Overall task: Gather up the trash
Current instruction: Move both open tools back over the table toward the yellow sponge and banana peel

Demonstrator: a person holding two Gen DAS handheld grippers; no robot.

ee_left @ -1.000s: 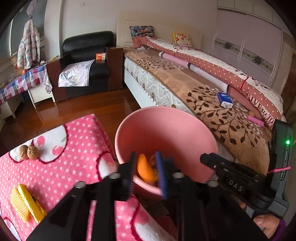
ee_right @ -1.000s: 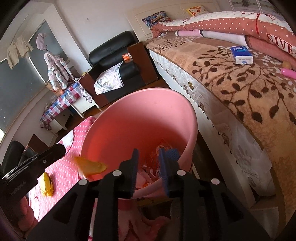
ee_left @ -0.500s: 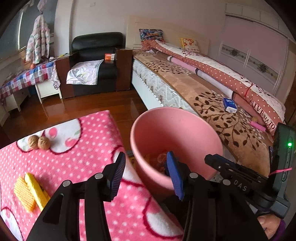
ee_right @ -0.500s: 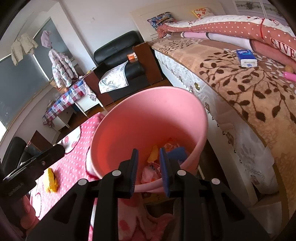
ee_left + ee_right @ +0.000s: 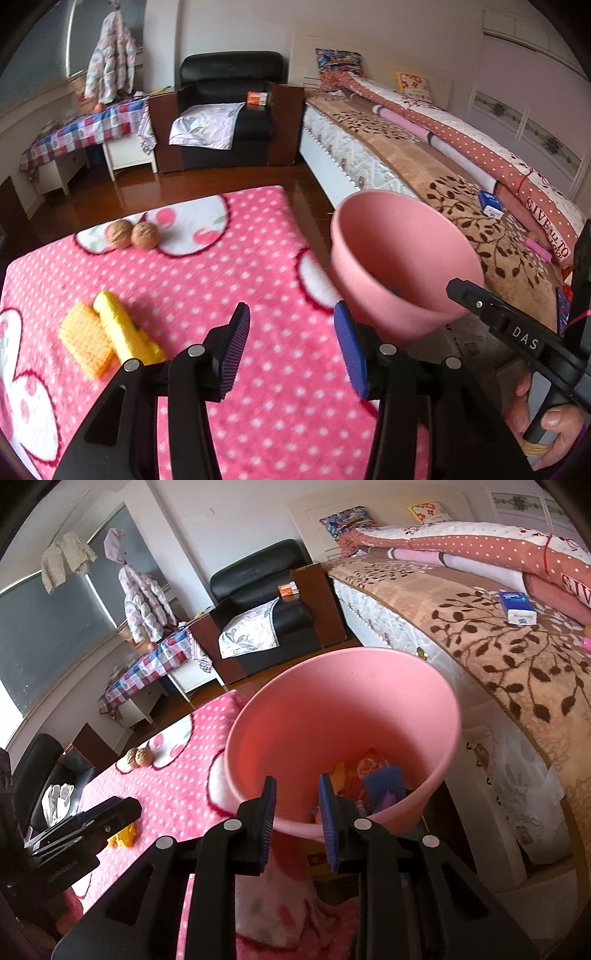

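Note:
A pink bin (image 5: pixel 332 716) is held up beside the table, with several pieces of trash (image 5: pixel 373 779) at its bottom. My right gripper (image 5: pixel 297 823) is shut on the bin's near rim. The bin also shows in the left wrist view (image 5: pixel 402 266), right of the table. My left gripper (image 5: pixel 293 350) is open and empty above the pink polka-dot tablecloth (image 5: pixel 207 295). Yellow wrappers (image 5: pixel 107 339) lie to its left. Two walnuts (image 5: pixel 133 234) sit at the far side of the cloth.
A bed (image 5: pixel 443 177) with a brown leaf blanket runs along the right, with a blue tissue pack (image 5: pixel 489 203) on it. A black armchair (image 5: pixel 225 110) and a checked-cloth desk (image 5: pixel 81 129) stand at the back. Wooden floor lies between.
My left gripper opened and dropped the orange piece into the bin, then drew back left over the tablecloth. The bin stayed in my right gripper.

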